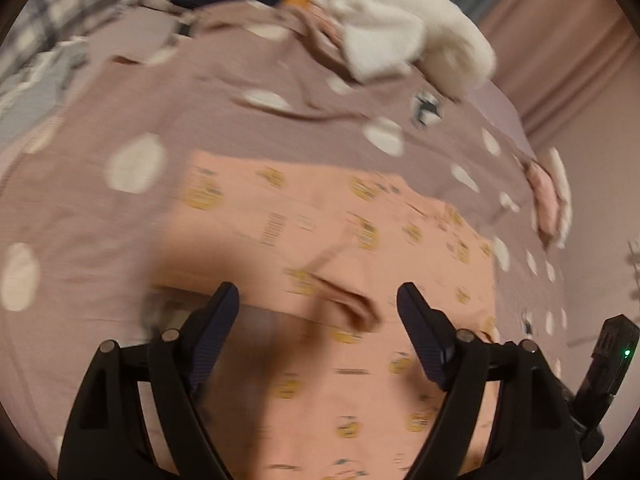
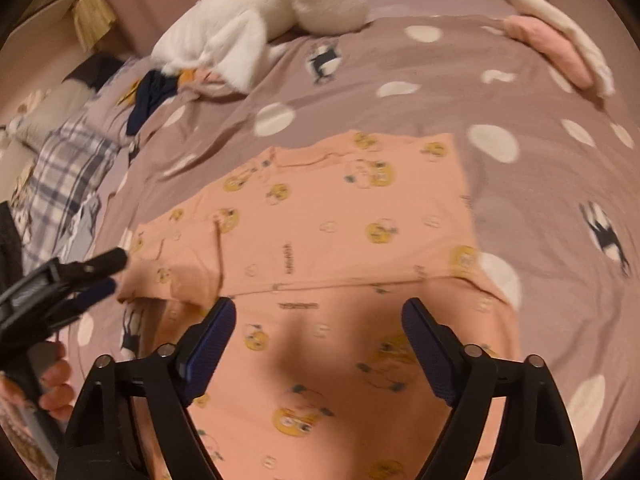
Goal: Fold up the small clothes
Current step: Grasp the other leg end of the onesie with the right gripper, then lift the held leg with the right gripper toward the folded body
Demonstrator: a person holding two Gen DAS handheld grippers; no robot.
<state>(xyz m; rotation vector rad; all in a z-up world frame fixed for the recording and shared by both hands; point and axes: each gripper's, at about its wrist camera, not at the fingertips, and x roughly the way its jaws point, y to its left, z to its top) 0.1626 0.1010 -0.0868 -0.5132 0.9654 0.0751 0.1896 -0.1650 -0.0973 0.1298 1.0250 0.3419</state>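
A small peach garment with yellow cartoon prints (image 2: 340,232) lies spread on the mauve dotted bedspread (image 2: 520,92), with a fold across its middle; it also shows in the left wrist view (image 1: 320,240). My right gripper (image 2: 318,312) is open and empty, just above the garment's near half. My left gripper (image 1: 318,294) is open and empty above the garment's other side. It also shows in the right wrist view (image 2: 110,272) at the left, beside the garment's left edge.
A white plush toy (image 2: 272,12) lies at the far side of the bed. A pink and cream cloth (image 2: 560,40) lies far right. Dark clothing (image 2: 152,96) and plaid fabric (image 2: 68,168) lie at the left.
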